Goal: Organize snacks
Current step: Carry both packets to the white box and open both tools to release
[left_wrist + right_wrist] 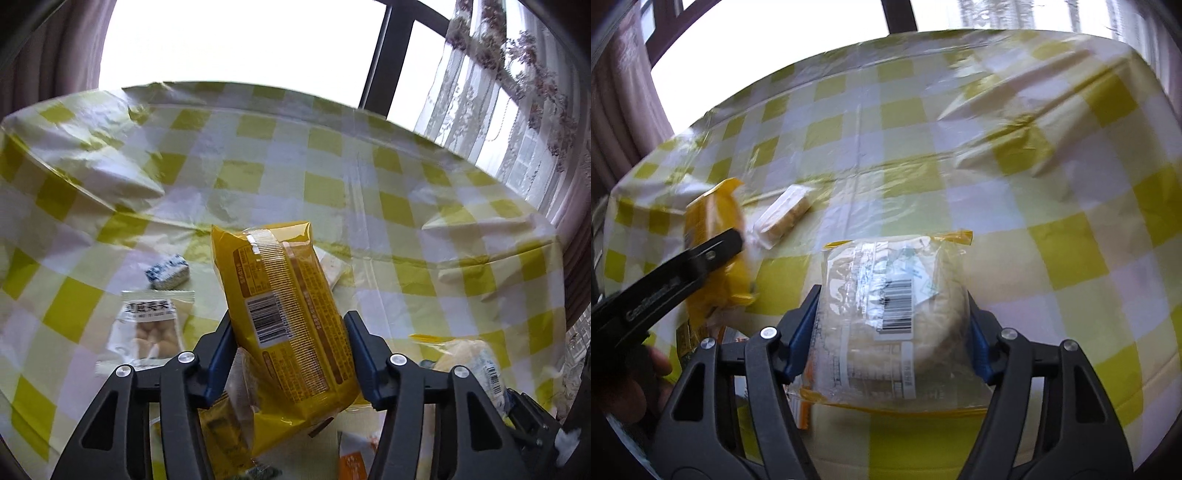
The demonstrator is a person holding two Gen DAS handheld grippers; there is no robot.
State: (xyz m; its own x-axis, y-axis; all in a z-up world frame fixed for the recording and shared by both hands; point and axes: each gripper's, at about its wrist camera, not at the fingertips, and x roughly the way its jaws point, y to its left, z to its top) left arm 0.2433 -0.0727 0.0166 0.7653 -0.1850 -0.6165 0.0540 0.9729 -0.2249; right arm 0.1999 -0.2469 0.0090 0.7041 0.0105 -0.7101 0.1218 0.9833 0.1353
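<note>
The left gripper point(288, 332) clamps a yellow snack packet point(284, 314) between its blue pads, the packet lifted off the table and tilted, its barcode side facing the camera. In the right wrist view that same packet point(713, 236) shows at the left, pinched by the left gripper point(701, 258). The right gripper point(892, 314) grips a clear bread bag point(890, 317) with a yellow trim and a barcode label, held above the near edge of the table. On the yellow-checked tablecloth point(332, 184), toward the near left corner, lie a clear nut packet point(151, 328) and a small blue-and-white candy point(168, 271). A pale wrapped biscuit bar point(785, 216) lies near the table's middle, beside the yellow packet.
</note>
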